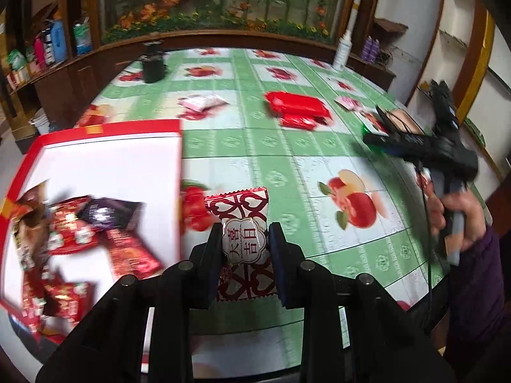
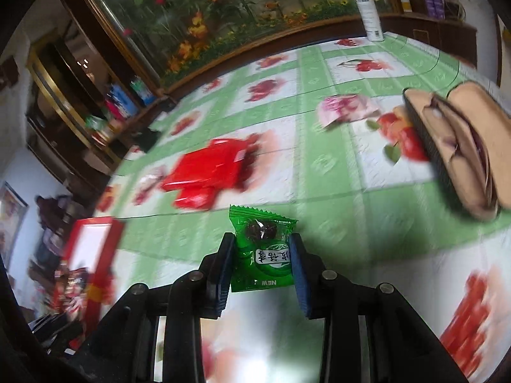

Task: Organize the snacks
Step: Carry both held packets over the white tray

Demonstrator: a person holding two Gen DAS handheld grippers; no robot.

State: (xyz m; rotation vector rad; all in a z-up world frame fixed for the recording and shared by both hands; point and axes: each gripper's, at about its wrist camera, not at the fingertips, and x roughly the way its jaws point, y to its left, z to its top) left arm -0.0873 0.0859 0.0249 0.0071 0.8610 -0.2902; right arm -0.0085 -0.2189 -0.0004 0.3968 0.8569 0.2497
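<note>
A red-and-white candy packet is pinched between the blue pads of the left gripper, its top sticking out past the fingertips; to the left of this claw, a red-rimmed white box is seen lying on the green fruit-patterned tablecloth, with a blurred heap of red and dark snack packets inside it; ahead of the claw and a little right, a pile of red wrappers is seen on the cloth, and a pink-and-white packet lies ahead and slightly left; far ahead, a dark cup and a white bottle are stood near the table's far edge.

A green candy packet is clamped between the pads of the right gripper; the red wrappers are found just ahead and left of it, the box well to its left, and a tan pouch to its right; in the left wrist view this gripper is seen held by a hand.
</note>
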